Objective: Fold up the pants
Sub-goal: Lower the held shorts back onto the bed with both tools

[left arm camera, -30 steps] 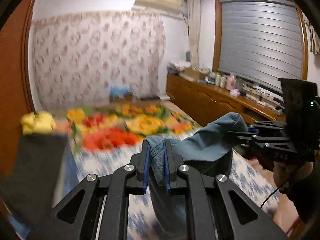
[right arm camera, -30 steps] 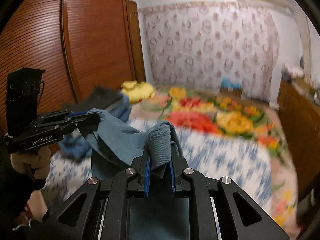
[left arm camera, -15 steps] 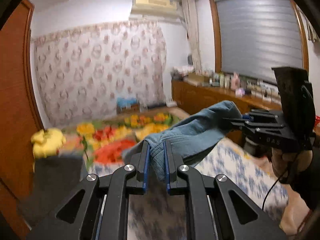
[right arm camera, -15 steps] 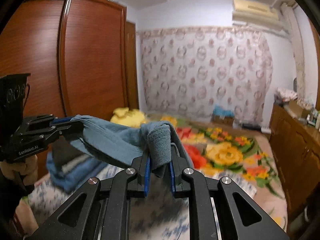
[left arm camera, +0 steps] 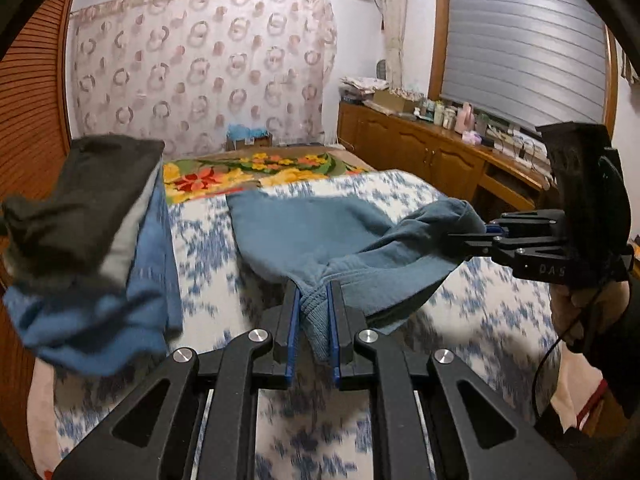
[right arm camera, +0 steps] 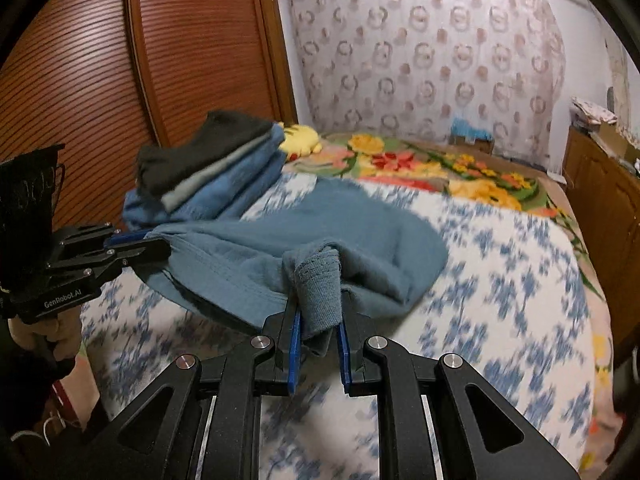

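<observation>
The blue-grey pants (left arm camera: 316,228) stretch between my two grippers, their far part lying on the bed. My left gripper (left arm camera: 313,286) is shut on a ribbed edge of the pants at the bottom of the left wrist view. To its right, the right gripper (left arm camera: 468,240) pinches another bunched edge, held by a hand. In the right wrist view the right gripper (right arm camera: 320,300) is shut on a ribbed fold of the pants (right arm camera: 360,224). The left gripper (right arm camera: 160,245) grips the fabric at the left there.
A blue-and-white patterned blanket (left arm camera: 480,312) covers the bed, with a floral cover (right arm camera: 440,168) beyond. A stack of folded clothes (right arm camera: 208,168) and a yellow plush (right arm camera: 302,138) sit at the bed's left side by the wooden wardrobe (right arm camera: 80,80). A wooden sideboard (left arm camera: 420,152) runs along the right.
Both grippers have come down toward the bed with the pants. The pants hung in the air before; now their far part rests spread on the blanket.
</observation>
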`<state>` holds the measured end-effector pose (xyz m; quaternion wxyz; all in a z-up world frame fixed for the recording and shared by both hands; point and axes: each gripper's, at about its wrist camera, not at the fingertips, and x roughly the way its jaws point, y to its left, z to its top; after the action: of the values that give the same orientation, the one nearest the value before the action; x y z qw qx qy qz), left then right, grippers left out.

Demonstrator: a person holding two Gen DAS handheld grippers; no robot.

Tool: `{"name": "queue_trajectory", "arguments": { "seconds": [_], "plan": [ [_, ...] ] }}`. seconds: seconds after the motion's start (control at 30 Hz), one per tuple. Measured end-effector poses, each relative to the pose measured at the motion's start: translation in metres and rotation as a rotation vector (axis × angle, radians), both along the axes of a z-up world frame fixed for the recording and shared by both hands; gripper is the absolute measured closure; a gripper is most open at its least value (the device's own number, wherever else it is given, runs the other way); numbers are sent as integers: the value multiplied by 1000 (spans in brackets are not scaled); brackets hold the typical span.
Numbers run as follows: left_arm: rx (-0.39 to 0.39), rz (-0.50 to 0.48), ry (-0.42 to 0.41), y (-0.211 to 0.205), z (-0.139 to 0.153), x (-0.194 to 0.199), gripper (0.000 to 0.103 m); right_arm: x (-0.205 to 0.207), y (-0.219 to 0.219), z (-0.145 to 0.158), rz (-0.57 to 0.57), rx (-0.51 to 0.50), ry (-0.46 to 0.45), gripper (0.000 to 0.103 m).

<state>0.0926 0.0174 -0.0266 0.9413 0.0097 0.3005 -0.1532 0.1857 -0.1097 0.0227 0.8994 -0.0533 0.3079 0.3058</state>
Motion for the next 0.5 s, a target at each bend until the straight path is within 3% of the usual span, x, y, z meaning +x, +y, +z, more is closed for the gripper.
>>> {"name": "queue_trajectory", "arguments": {
  "seconds": [0.13, 0.5],
  "plan": [
    [-13, -11, 15, -2, -9, -15, 89, -19, -6, -15, -17, 0, 31, 88],
    [-42, -28, 56, -6, -27, -60, 89, -64, -16, -18, -12, 3, 60, 88]
  ]
}}
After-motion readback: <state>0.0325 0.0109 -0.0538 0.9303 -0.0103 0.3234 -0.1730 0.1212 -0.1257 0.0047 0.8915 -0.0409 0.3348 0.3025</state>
